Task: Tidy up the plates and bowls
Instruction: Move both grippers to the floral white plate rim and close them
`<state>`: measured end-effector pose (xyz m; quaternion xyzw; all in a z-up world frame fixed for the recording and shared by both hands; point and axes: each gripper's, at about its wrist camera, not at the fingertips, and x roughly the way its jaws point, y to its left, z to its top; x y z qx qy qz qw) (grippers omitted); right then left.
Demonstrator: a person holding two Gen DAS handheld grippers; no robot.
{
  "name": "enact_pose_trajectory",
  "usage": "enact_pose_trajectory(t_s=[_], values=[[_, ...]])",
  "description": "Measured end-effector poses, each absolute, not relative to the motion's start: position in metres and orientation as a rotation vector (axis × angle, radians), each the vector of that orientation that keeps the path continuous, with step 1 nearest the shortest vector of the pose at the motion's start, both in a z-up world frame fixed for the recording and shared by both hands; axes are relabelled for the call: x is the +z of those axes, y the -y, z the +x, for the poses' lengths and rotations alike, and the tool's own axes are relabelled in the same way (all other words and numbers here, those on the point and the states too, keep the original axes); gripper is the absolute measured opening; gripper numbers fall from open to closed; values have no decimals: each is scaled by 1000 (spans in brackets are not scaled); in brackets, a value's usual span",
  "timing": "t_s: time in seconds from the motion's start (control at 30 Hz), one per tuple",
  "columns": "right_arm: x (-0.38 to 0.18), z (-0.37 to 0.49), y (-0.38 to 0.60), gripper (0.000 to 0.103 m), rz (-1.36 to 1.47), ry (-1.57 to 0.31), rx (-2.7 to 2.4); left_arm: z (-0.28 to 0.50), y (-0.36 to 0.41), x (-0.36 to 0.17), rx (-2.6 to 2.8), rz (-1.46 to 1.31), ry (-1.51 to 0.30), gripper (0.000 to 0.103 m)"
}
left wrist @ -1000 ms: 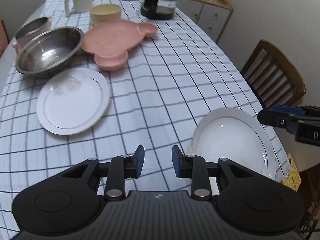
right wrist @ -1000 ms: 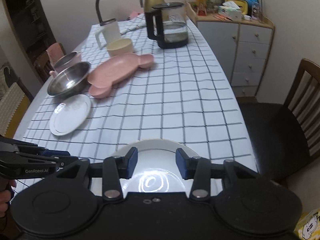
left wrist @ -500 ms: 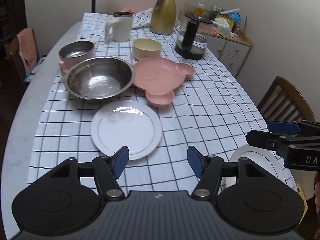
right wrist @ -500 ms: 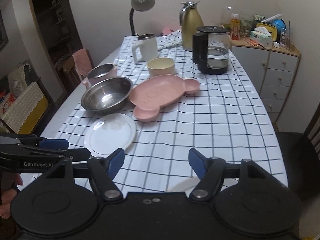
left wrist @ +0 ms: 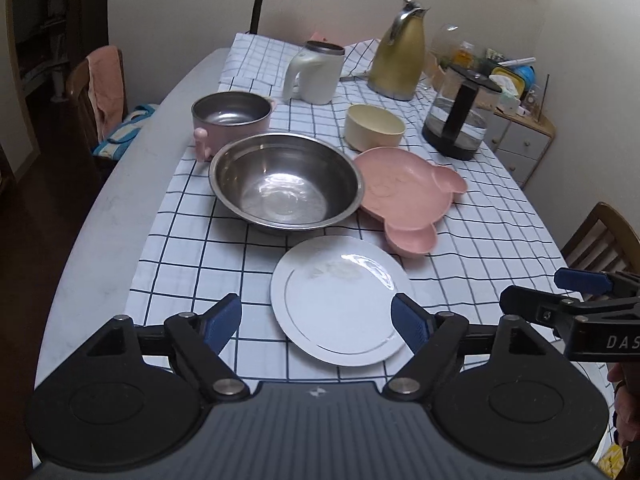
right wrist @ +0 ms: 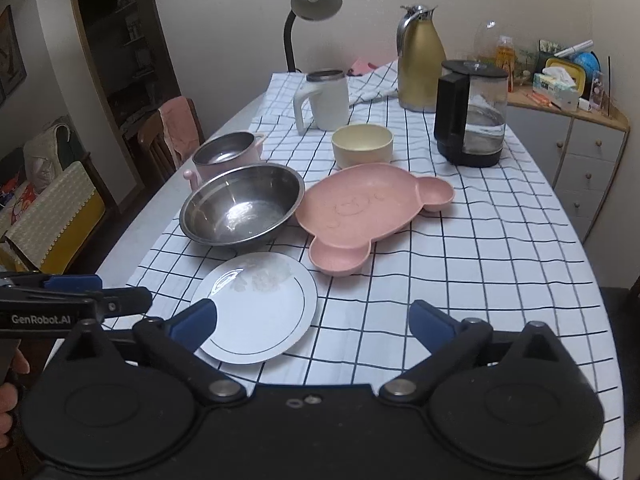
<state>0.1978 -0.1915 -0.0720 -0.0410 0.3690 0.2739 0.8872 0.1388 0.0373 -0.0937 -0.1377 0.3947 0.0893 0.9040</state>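
A white plate [left wrist: 340,300] [right wrist: 256,308] lies on the checked cloth just ahead of both grippers. Behind it stand a steel bowl [left wrist: 286,184] [right wrist: 240,204], a pink bear-shaped plate [left wrist: 404,196] [right wrist: 368,212], a cream bowl [left wrist: 374,126] [right wrist: 362,146] and a pink pot [left wrist: 230,118] [right wrist: 224,156]. My left gripper [left wrist: 316,320] is wide open and empty, above the near side of the white plate. My right gripper [right wrist: 314,322] is wide open and empty, to the right of the left one. The second white plate is hidden.
A white jug [right wrist: 322,100], a gold flask [right wrist: 420,60] and a glass kettle [right wrist: 472,116] stand at the back. A lamp [right wrist: 314,0] is behind them. Chairs [left wrist: 600,236] [right wrist: 168,136] flank the table. A cabinet [right wrist: 580,152] is at right.
Both grippers have opened wide and drawn back and up from the near white plate. The views have swung towards the left plate and the bowls.
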Motion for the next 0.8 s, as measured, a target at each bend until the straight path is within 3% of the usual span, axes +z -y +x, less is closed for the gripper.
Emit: enact_pose_trajectory(t_s=[0.33,0.57,0.63,0.7,0.8], values=[[-119,250,153,97,-122,-874,566,184,-65,-144,208,-271,-916,82],[-152,277,137,76,-124,-975,557,205,-76,-170,214,-315,-981,81],[-158,281,133,72,-122,-994,561,208,-78,-175,214,-322,-995,77],[-163,284,130,66,-125,-1008,566,212,-78,-179,208,-337,-1012,66],[-168,287,127,56,-117,-1030,576,215,-79,-185,208,-357,-1029,63]])
